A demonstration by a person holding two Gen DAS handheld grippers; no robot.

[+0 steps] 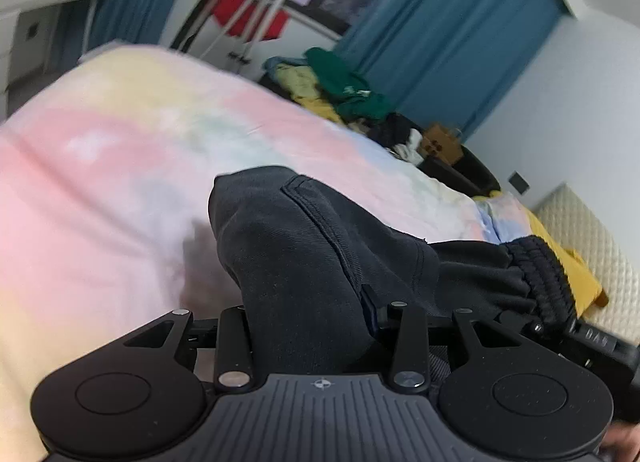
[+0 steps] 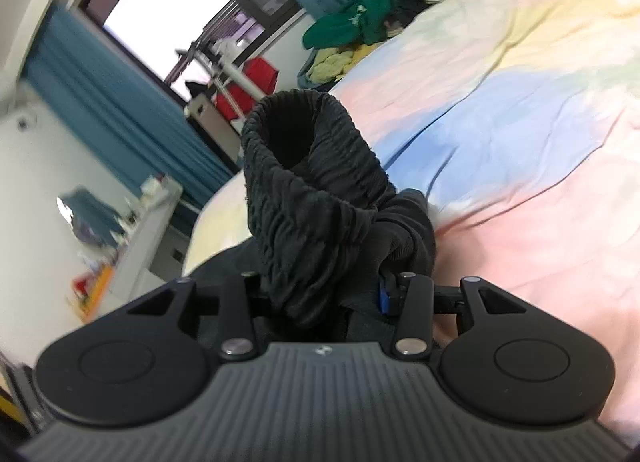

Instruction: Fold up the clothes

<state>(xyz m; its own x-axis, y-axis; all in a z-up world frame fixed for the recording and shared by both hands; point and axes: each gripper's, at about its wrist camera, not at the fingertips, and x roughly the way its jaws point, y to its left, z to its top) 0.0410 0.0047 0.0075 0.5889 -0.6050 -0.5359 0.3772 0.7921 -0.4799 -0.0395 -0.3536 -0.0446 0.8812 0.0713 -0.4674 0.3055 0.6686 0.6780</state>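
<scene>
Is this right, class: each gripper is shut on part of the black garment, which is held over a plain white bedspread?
Not quite. The bedspread is not plain white: it is pastel tie-dye in pink, yellow and blue, as the right wrist view shows. The rest holds: the left gripper and right gripper are each shut on the black garment.

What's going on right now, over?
Left claw shut on dark pants. Right claw shut on ribbed cuff. Bedspread beneath, nothing blocking.
</scene>
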